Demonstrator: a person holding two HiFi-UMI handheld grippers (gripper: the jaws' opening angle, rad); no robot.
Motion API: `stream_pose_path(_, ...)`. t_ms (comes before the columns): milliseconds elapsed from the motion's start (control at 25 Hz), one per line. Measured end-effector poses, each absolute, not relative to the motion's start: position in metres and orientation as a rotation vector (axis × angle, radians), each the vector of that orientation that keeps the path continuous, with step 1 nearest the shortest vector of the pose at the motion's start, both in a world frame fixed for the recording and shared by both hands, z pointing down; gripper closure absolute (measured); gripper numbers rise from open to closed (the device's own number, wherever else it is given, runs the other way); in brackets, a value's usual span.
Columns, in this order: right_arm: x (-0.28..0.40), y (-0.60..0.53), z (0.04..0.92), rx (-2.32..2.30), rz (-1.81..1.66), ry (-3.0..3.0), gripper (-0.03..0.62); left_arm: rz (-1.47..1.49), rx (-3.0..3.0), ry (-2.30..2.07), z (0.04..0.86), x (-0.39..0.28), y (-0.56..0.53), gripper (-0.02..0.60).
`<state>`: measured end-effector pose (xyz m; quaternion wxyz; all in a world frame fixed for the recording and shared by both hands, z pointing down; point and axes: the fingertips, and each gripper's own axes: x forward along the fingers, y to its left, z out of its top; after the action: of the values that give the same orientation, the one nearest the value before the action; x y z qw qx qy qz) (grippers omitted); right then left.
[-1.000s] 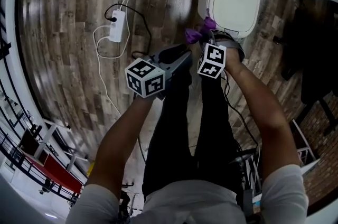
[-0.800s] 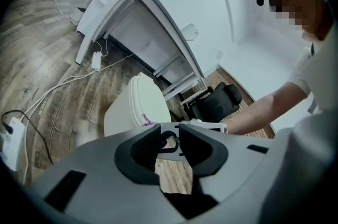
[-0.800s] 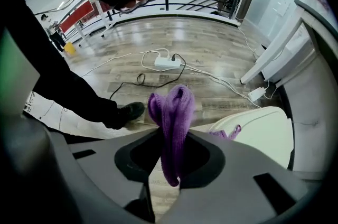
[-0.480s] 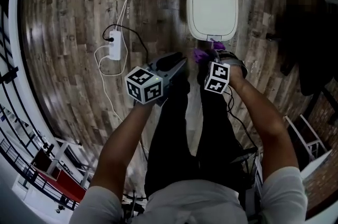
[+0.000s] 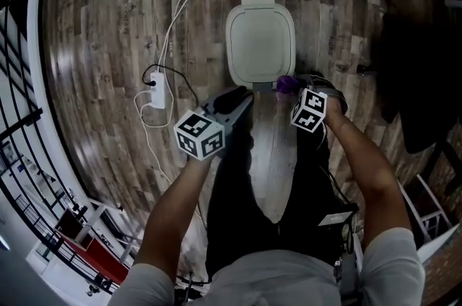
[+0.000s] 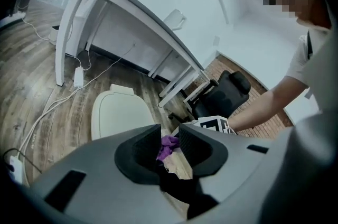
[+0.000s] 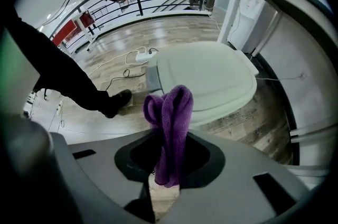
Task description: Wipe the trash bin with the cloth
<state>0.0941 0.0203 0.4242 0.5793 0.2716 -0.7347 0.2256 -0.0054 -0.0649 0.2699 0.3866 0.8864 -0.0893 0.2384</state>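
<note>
The white trash bin (image 5: 260, 45), lid shut, had shifted from the head view's upper right to dead ahead within the last second; the purple cloth (image 7: 171, 106), pinched in the right gripper's (image 7: 170, 157) jaws, hung just short of its near edge, apparently not touching. The left gripper (image 6: 170, 145) pointed at the bin, jaws slightly parted on nothing; squared up so, wiping could probably begin.
</note>
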Motion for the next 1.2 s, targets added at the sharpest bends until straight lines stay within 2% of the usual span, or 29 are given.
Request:
stream_pose_path(360,0.225,-0.038,0.449,0.776,0.664,-1.812,0.503,0.859,2.195,-0.225,0.308,0.113,-0.053,0.475)
stream_pose_path(640,0.303,-0.095,0.452,0.846,0.674,-1.799,0.503,0.910,2.230,-0.228,0.303,0.178,-0.079,0.474)
stream_pose_path(920,0.324,-0.158,0.458,0.979,0.739,-1.790,0.504,0.989,2.287,-0.158,0.319,0.193,-0.095,0.474)
stream_pose_path(1200,0.300,-0.202,0.515,0.987,0.819,-1.843,0.504,1.044,2.349,-0.151,0.332,0.190,-0.108,0.475)
